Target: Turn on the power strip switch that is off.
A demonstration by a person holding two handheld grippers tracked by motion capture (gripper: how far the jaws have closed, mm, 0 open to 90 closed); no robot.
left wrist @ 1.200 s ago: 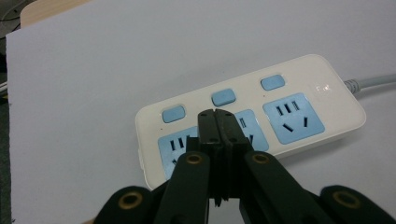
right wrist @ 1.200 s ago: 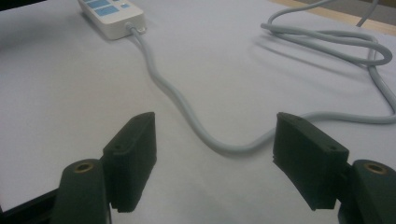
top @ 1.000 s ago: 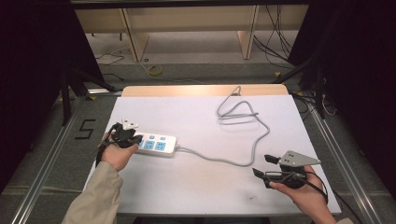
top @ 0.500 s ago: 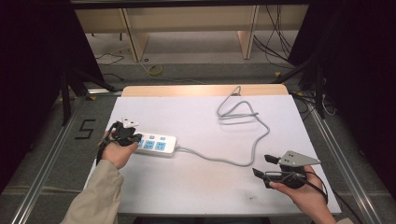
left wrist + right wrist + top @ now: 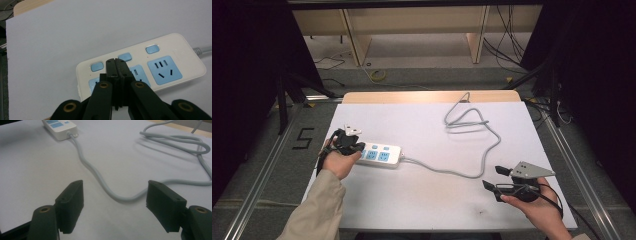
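A white power strip (image 5: pixel 382 155) with blue sockets and blue switches lies at the left of the white table (image 5: pixel 422 200). Its grey cable (image 5: pixel 472 167) runs right and loops into a coil (image 5: pixel 467 120) at the far side. My left gripper (image 5: pixel 354 146) is at the strip's left end. In the left gripper view its jaws are pressed together, their tips (image 5: pixel 116 62) over the strip (image 5: pixel 162 67) between two switches. My right gripper (image 5: pixel 493 177) is held at the near right, apart from the cable. It (image 5: pixel 115 195) stands open, with the cable (image 5: pixel 100 180) lying beyond the gap.
A wooden edge (image 5: pixel 427 96) borders the table's far side. Metal rails (image 5: pixel 582 175) run along the floor on both sides, and a "5" mark (image 5: pixel 303 138) is on the floor at the left. Shelving and loose wires stand behind the table.
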